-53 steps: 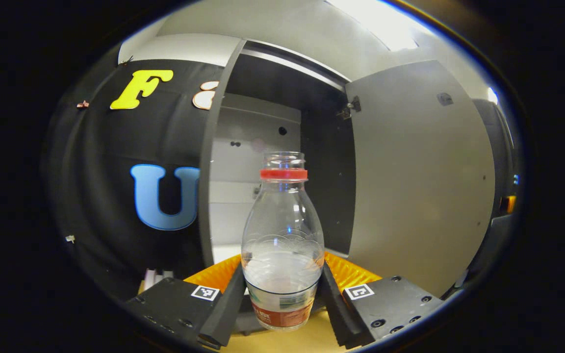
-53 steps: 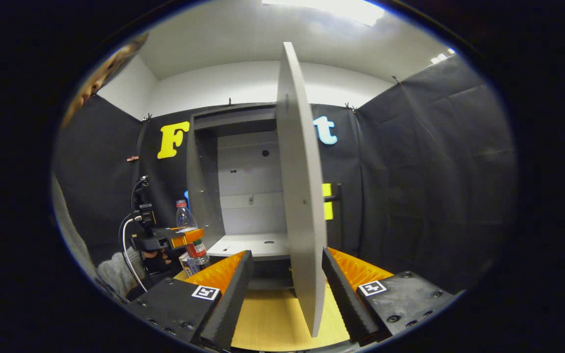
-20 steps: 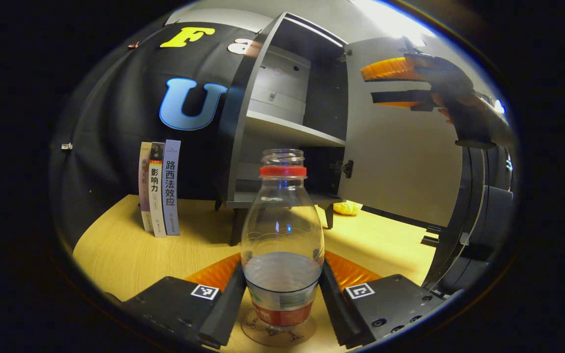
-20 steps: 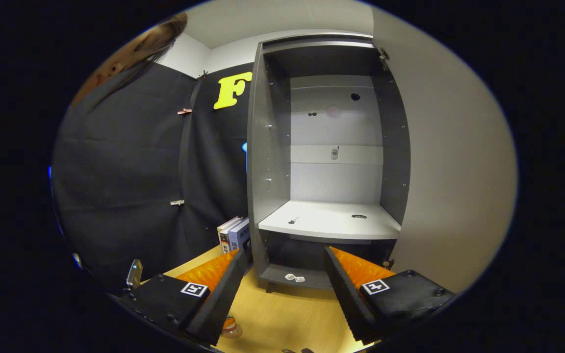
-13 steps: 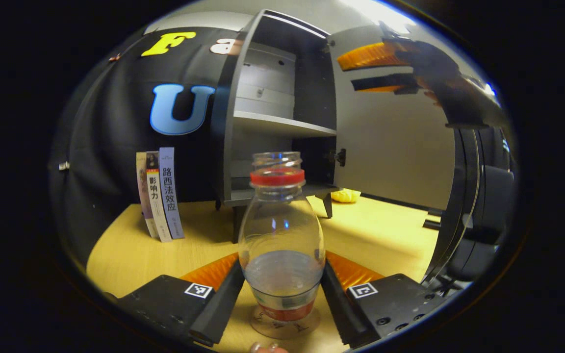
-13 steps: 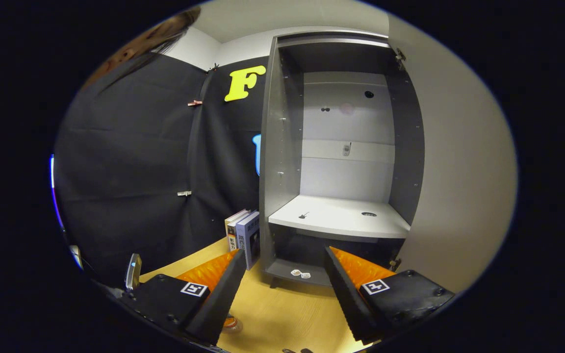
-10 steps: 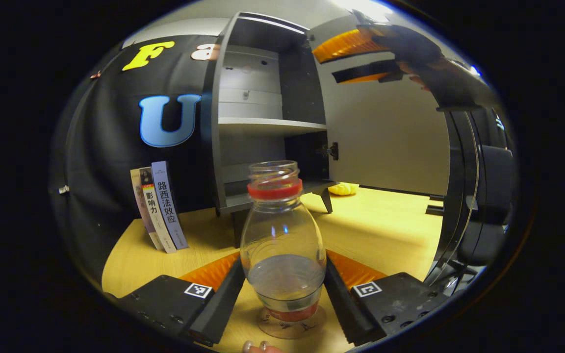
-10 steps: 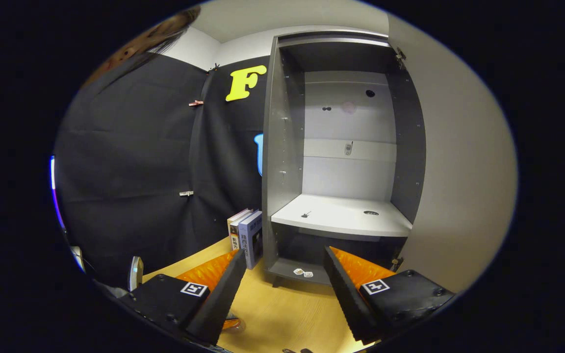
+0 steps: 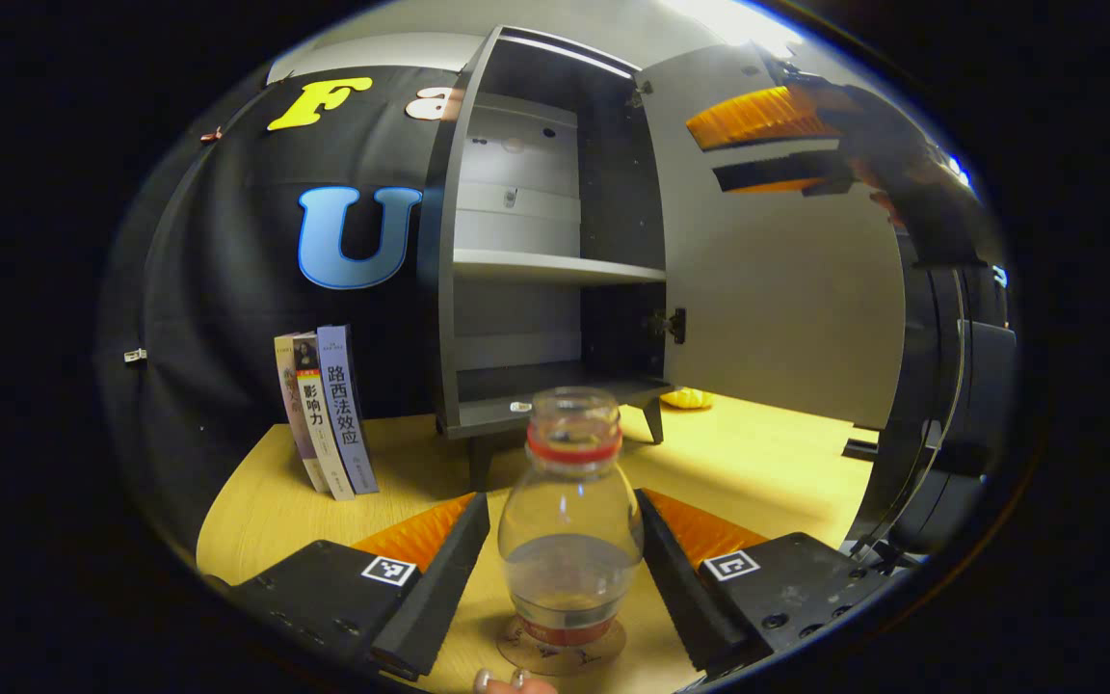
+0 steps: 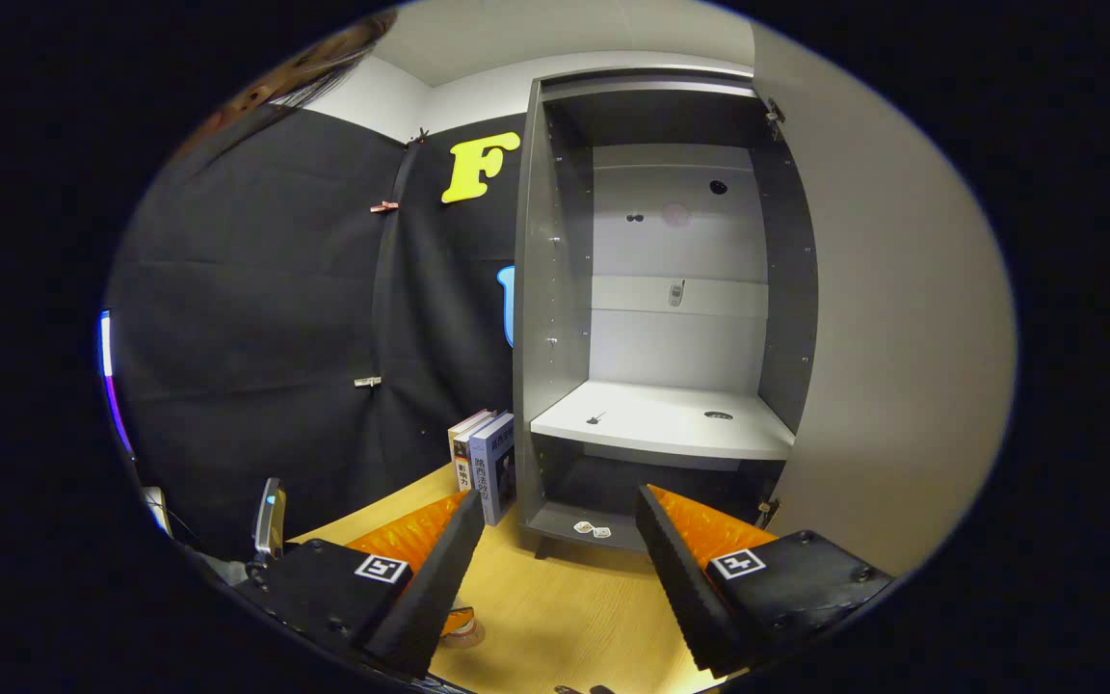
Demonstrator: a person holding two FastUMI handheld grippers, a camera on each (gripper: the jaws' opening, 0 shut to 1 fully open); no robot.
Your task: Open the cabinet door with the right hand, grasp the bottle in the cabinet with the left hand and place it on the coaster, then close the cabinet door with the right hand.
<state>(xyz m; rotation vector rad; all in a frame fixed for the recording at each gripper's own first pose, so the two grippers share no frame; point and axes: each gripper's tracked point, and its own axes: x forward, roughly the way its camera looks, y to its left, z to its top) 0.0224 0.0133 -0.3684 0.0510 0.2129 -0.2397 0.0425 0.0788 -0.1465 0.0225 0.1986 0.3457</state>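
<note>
The clear bottle (image 9: 569, 525) with a red neck ring and a little water stands upright on the round coaster (image 9: 603, 644) on the wooden table. My left gripper (image 9: 563, 501) is open; its fingers flank the bottle with a gap on each side. The grey cabinet (image 9: 536, 270) is open, its door (image 9: 786, 289) swung out to the right. My right gripper (image 9: 704, 149) hangs high beside the door's inner face. In the right gripper view my right gripper (image 10: 560, 496) is open and holds nothing, facing the cabinet (image 10: 661, 424), with the door (image 10: 892, 337) close on its right.
Three books (image 9: 324, 405) stand against the wall left of the cabinet, also books (image 10: 486, 463). A small yellow thing (image 9: 685, 397) lies behind the cabinet's leg. A black frame (image 9: 931, 386) stands at the right. A person's fingertips (image 9: 507, 682) show at the bottom edge.
The left gripper lowered the bottle from the cabinet onto the coaster, then opened and drew back a little. The right gripper left the door's edge and now faces the open cabinet.
</note>
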